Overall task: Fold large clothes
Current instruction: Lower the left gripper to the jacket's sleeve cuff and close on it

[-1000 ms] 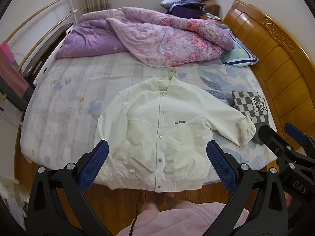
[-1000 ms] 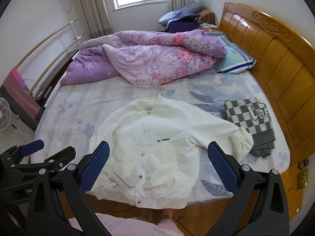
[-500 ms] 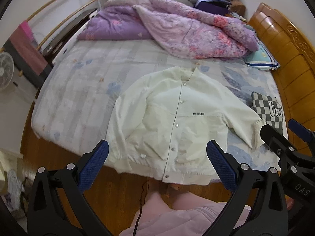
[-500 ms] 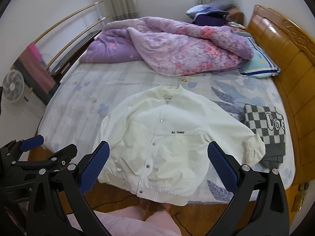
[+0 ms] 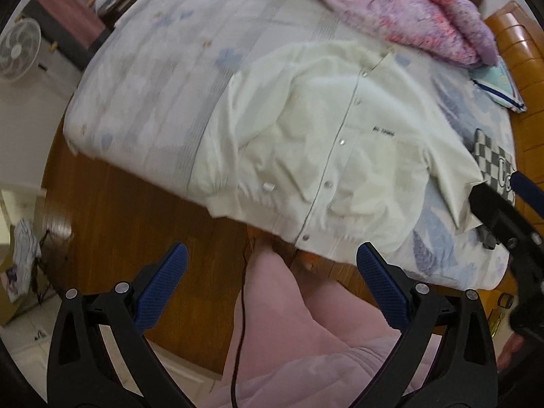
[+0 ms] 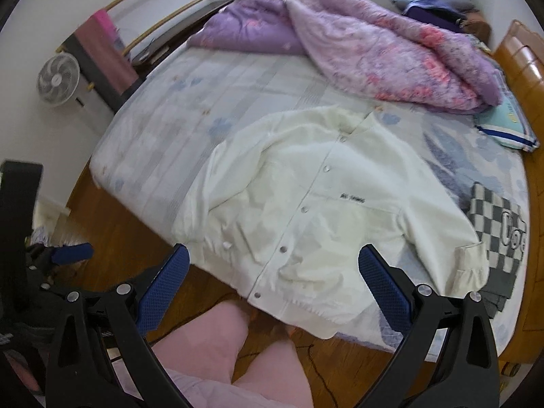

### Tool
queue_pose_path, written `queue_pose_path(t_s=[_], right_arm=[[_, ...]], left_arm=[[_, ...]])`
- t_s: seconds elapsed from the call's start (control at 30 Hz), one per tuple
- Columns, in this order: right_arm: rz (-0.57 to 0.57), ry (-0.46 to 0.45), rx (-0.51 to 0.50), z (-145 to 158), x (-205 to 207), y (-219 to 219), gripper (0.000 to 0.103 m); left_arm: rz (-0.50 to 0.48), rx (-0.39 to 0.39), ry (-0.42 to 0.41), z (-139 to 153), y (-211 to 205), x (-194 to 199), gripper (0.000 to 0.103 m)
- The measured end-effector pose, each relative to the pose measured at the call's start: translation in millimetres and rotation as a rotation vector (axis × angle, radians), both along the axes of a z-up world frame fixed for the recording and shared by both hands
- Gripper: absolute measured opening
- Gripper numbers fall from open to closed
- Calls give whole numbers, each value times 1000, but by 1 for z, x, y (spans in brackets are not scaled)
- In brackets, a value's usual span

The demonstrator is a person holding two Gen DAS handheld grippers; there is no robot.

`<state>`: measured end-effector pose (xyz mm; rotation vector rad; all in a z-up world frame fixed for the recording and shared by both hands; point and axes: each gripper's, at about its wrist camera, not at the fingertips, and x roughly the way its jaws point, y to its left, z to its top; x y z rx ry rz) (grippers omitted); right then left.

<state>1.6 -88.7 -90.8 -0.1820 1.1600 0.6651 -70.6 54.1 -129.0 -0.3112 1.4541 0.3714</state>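
A cream snap-button jacket (image 5: 326,142) (image 6: 316,210) lies spread flat, front up, on the near part of the bed, its hem at the mattress edge and sleeves angled out. My left gripper (image 5: 272,285) hangs open over the floor, short of the hem, holding nothing. My right gripper (image 6: 273,285) is open too, above the hem and the person's knees. Each gripper shows at the side of the other's view.
The bed (image 6: 190,108) has a pale floral sheet, a purple quilt (image 6: 374,44) heaped at the back, and a folded checkered garment (image 6: 499,224) by the jacket's right sleeve. A wooden headboard (image 6: 523,64) runs along the right. A fan (image 6: 57,78) stands at left. Pink-clad legs (image 6: 238,350) are below.
Both grippers have pulled back and tilted down and to the left; the bed now sits higher in both views, with more floor and the person's legs in sight. The jacket has not moved.
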Motion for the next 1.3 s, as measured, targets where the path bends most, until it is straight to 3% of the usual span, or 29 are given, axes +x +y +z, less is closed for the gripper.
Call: queue_pose_path(t_s=[0.13,0.27,0.47,0.5,0.6,0.7,0.87,0.97,1.03,1.07,1.1,1.13,1.2,1.27,1.3], right_arm=[[36,27,-58,-24,5,21,97],[47,79,-119,-56,11,39,97],[21,154,-220,-105,19,61,97],[13,169,-230,-112,21,64,97],[-5,222,-273,-140,27,75,97],[-9,250,-334,-169,34,90,97],[-48,327,-374,-215,48,110,96],[-77,355,-386,-234,56,119,96],[-84,366,-399,-242,58,125,96],[-83,377,-405,-246,58,127,96],[-80,386,-409,-249,57,129,96],[-77,390,-414,-251,57,131,95],[-71,391,-423,-252,56,134,95],[-65,391,-418,-250,55,136,95],[-63,390,-414,-249,55,137,95]], left_arm=[[60,-31,23,-32,23,-8,99],[100,-101,-13,-67,48,-12,99],[239,-425,-44,-154,101,-20,99],[264,-445,-39,-165,107,-21,99],[322,-382,33,-211,130,-22,99],[310,-311,72,-244,143,-16,99],[228,-264,193,-304,150,1,99],[137,-219,215,-321,142,13,99],[135,-212,211,-328,143,16,98],[145,-211,213,-332,145,17,92],[156,-203,231,-338,149,16,80],[165,-218,261,-346,156,15,50],[237,-318,258,-350,173,10,40],[256,-327,250,-337,191,9,21],[253,-314,249,-327,200,10,17]])
